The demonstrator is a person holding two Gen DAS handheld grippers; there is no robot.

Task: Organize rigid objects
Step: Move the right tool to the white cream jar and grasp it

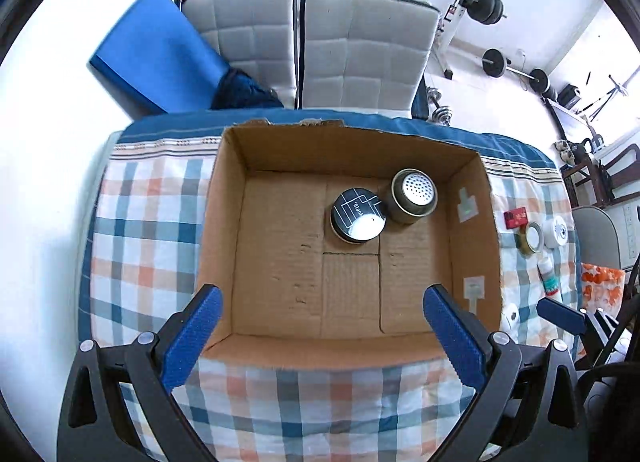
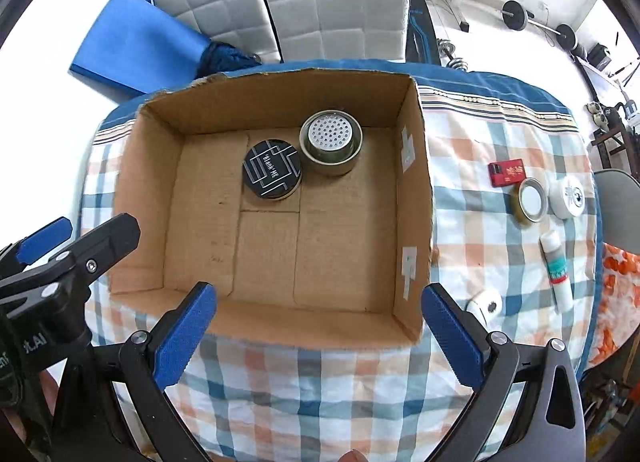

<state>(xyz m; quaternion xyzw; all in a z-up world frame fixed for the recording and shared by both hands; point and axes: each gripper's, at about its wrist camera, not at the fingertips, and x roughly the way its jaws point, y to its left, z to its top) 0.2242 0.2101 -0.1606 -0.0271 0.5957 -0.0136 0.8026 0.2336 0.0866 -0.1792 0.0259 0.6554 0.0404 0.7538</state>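
Note:
An open cardboard box [image 1: 224,222] [image 2: 416,190] sits on a plaid tablecloth. Inside it stand a black round tin [image 1: 357,215] [image 2: 272,173] and a brass-coloured canister with a perforated lid [image 1: 413,197] [image 2: 331,147], side by side near the far wall. My left gripper [image 1: 322,298] is open and empty above the box's near edge. My right gripper [image 2: 318,294] is open and empty, also at the near edge. The left gripper also shows in the right wrist view [image 2: 76,234], at the left.
Right of the box on the cloth lie a red box [image 2: 506,172], a brass-rimmed lid [image 2: 530,200], a white round container [image 2: 568,197], a white tube [image 2: 557,270] and a small white roll [image 2: 486,304]. Two grey chairs [image 2: 320,2] and a blue mat [image 2: 136,42] stand behind the table.

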